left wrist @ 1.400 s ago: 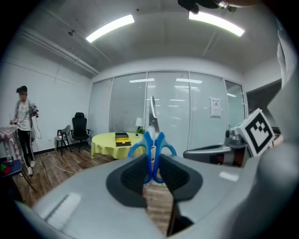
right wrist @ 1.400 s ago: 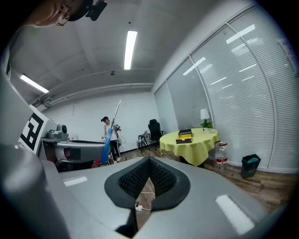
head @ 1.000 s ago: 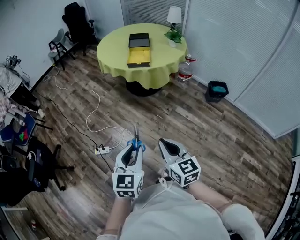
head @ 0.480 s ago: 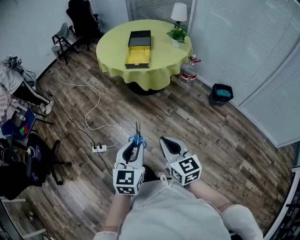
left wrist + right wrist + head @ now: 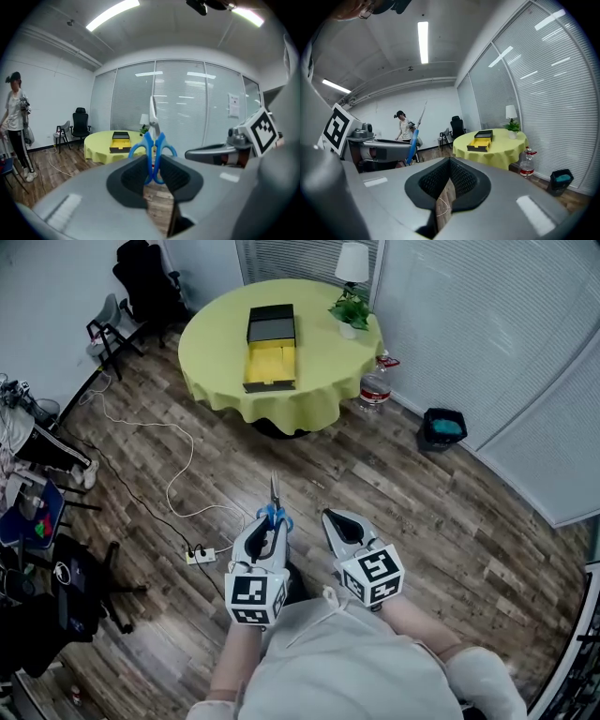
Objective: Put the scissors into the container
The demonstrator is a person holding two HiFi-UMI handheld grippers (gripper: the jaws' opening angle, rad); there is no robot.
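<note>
A wood-plank floor (image 5: 422, 512), a round table (image 5: 211, 352) under yellow cloth, a white lamp (image 5: 352, 261), window blinds (image 5: 469, 324), a black chair (image 5: 141, 273).

We see the scissors (image 5: 153, 149) with glossy blue plastic handles and bright metal blades. The left gripper (image 5: 153, 164) has smooth matt grey plastic jaws with rough black ribbed pads (image 5: 129, 180). The floor (image 5: 422, 512) is worn wood planks. The tablecloth (image 5: 216, 362) is matt yellow-green cloth.
</note>
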